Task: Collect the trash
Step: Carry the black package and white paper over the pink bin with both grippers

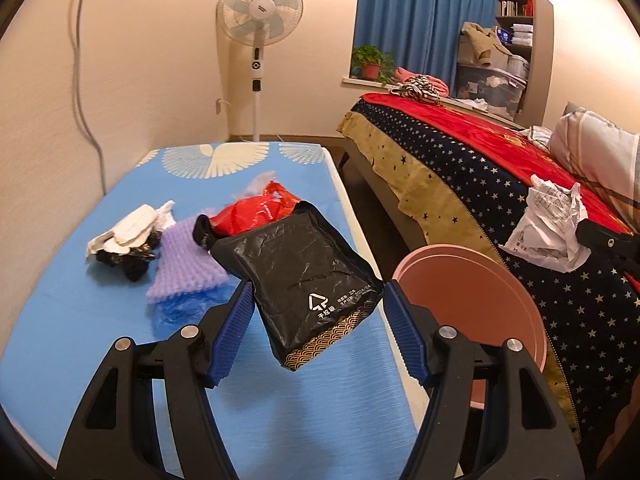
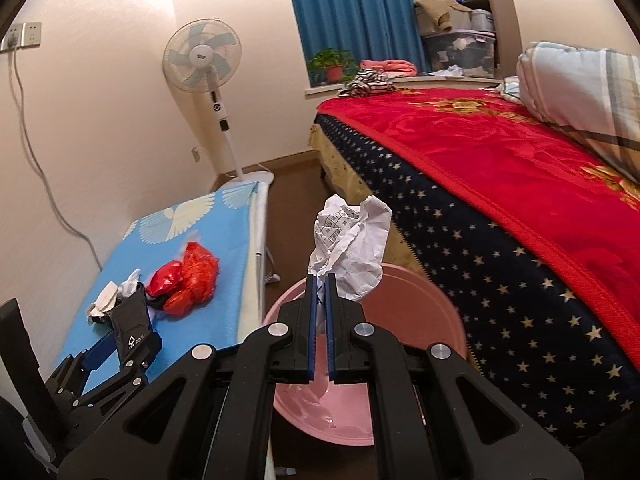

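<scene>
Left wrist view looks down along its fingers, close over the blue patterned table (image 1: 72, 340). Right wrist view faces alike, close above the round pink plastic basin (image 2: 420, 320). Both share table, basin and the white pedestal fan (image 1: 259, 12).

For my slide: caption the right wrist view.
Right gripper clamps crumpled paper above the pink bin beside the bed.

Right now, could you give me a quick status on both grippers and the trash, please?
Left gripper shut on black foil pouch. Right gripper shut on crumpled paper, above pink basin. More trash on blue mat. Nothing blocking.
</scene>
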The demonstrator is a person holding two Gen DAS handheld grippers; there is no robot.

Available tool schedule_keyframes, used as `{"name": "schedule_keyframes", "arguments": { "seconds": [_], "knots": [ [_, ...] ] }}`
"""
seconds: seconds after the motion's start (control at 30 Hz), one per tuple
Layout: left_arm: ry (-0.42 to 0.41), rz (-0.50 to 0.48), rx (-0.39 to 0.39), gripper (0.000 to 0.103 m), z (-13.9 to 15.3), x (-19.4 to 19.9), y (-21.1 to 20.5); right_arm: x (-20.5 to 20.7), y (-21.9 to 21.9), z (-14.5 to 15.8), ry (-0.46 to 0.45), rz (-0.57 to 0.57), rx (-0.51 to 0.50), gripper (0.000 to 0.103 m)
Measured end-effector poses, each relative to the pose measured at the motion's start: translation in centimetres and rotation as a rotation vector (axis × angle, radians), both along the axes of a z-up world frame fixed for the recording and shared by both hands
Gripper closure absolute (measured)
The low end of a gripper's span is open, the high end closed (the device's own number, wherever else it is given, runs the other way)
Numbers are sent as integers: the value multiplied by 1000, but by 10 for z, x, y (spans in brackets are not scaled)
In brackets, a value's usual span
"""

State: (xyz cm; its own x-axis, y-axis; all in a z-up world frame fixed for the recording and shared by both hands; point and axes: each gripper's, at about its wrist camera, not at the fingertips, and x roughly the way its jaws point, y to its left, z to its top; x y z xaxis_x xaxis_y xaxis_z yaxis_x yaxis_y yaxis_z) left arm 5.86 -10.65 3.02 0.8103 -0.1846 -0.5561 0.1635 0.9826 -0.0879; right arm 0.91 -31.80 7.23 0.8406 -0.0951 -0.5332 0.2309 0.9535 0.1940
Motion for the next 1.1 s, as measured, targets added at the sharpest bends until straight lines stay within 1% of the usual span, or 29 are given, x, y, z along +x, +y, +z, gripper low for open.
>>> {"name": "schedule_keyframes", "arguments": {
  "seconds": [0.63,0.8,1.1],
  "knots": [
    [10,-94,-26,38,-5,13,-36,1,-31,-9,37,-103,3,99],
    [17,-147,-23,38,-8,16,-51,1,-36,-12,49,-112,13,99],
    [26,-185,-25,38,-15,20,-66,8,-39,-15,62,-113,12,99]
  ]
}}
